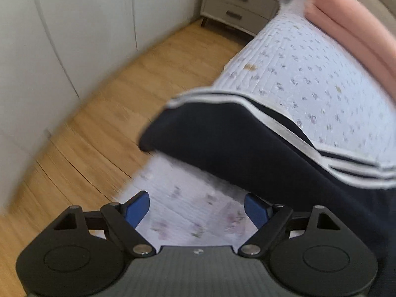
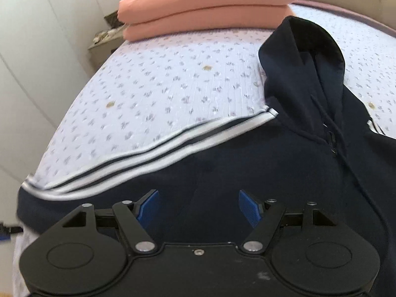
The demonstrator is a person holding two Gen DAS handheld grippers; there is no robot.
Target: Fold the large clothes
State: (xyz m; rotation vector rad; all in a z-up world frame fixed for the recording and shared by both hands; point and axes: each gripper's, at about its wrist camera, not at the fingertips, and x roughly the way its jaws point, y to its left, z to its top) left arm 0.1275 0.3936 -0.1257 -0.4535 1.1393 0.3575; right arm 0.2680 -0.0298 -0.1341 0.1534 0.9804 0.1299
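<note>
Hovering nearest the lens with blue pads spread apart and nothing between them: left claw (image 1: 196,209), hanging over the bed's edge beside a sleeve cuff; right claw (image 2: 199,206), equally wide and empty, hanging just over dark fabric.

Stretching across both views: bed (image 2: 153,79), wearing a pale quilted cover with small floral sprigs.

Lying spread flat on that cover: navy hooded jacket (image 2: 284,173), hood (image 2: 304,57) pointing toward the headboard end, drawstrings trailing down the front, one sleeve (image 1: 222,133) with white stripes along it reaching out past the mattress edge over the floor.

Sitting stacked at the far end of the bed, well apart from the jacket: folded pink bedding (image 2: 205,7).

Showing beyond the bed: wooden floor (image 1: 99,113), white wardrobe doors (image 1: 61,37), grey nightstand (image 1: 237,5) with two drawers.
</note>
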